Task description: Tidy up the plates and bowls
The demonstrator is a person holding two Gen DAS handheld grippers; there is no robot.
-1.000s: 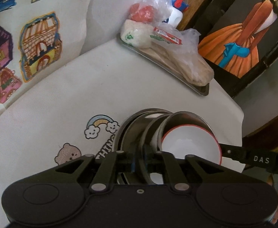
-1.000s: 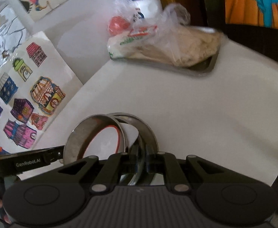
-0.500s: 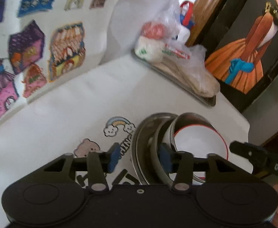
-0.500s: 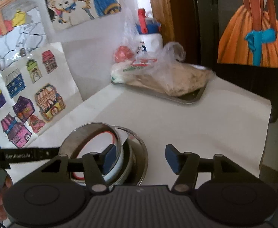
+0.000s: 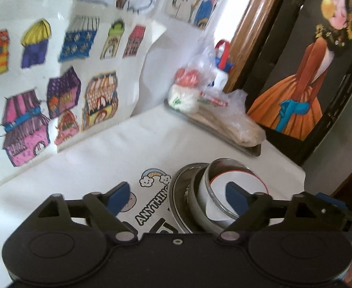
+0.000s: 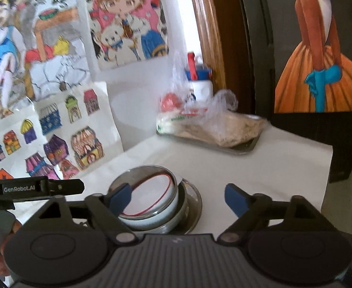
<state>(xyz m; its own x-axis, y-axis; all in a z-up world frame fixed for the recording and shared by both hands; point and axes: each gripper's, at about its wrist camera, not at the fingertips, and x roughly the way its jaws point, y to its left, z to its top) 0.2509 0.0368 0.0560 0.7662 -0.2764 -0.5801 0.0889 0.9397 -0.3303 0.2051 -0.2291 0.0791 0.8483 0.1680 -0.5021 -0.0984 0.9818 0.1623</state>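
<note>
Left wrist view: left gripper (image 5: 176,193) has its jaws opening, blue pads (image 5: 119,195) spread wide, nothing pressed between them. The right-hand pad sits in front of the stack but I see no contact. The stack is on the white table cover (image 5: 132,148), just right of the rainbow print (image 5: 154,177): a white bowl (image 5: 238,183) with a red rim line nested in steel bowls (image 5: 201,204), all of it sitting in a wide steel plate (image 5: 176,199). Smallest on top, widest at the bottom, so the pile is stable and compact; I read that as the reason for the order. The bowls lean a bit to the right inside the plate, not perfectly centred. A steel tray (image 5: 250,149) with bagged food sits well apart at the back edge, against the painted panel, out of the work area.

Right wrist view: right gripper (image 6: 177,195) is also opening, with nothing held. Its left pad (image 6: 120,196) overlaps the bowl rim in the picture; can't tell if it touches. The same stack sits low and left of centre here, white bowl (image 6: 149,198) uppermost, plate (image 6: 195,204) rim showing to the right. The other gripper's arm crosses at far left, with the person's fingers (image 6: 15,225) on its handle.

Judgement: both grippers flank the one pile from opposite sides, which fits a two-handed set-down. Stacking looks done or close to it.
</note>
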